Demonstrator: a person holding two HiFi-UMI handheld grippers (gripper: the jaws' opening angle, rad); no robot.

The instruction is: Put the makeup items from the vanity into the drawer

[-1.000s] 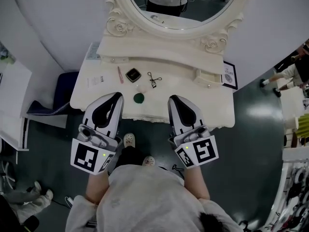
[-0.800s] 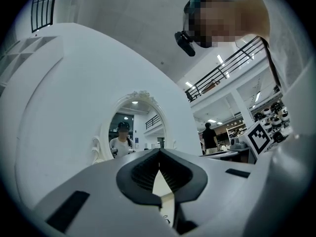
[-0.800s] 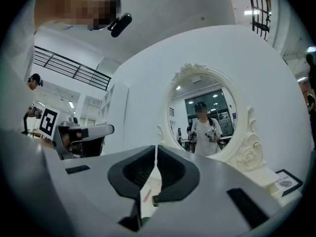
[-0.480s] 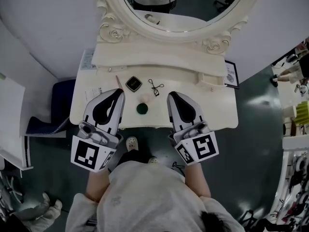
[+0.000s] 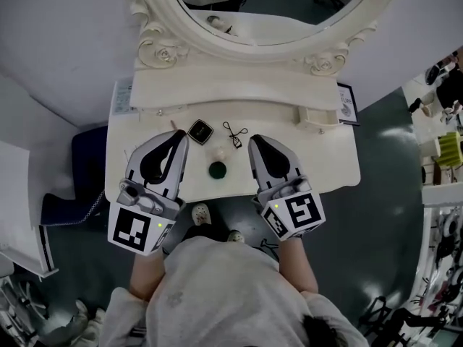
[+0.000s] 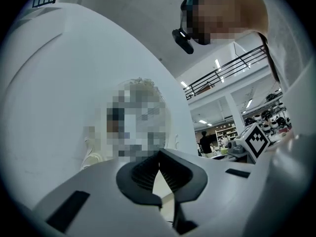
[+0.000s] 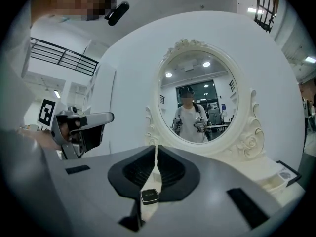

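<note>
On the white vanity top [image 5: 329, 161], in the head view, lie a black square compact [image 5: 200, 130], a black eyelash curler [image 5: 233, 134], a small pale round piece [image 5: 215, 152] and a dark green round item [image 5: 217, 170]. My left gripper [image 5: 181, 134] is shut and empty over the top, left of the green item and just beside the compact. The right gripper [image 5: 253, 140] is also shut and empty, to the right of these items. A small open drawer [image 5: 316, 116] sits at the back right. In the right gripper view, the compact [image 7: 149, 195] shows below the closed jaws.
An ornate oval mirror [image 5: 275, 20] stands behind the raised back shelf. A framed card [image 5: 346, 101] is at the vanity's right end and a paper card [image 5: 121, 96] at its left. A dark blue seat [image 5: 83, 161] stands to the left. The person's feet [image 5: 199, 213] are under the front edge.
Both grippers have moved forward from the vanity's front edge to over its top, either side of the green item. Both stayed shut. The items have not moved.
</note>
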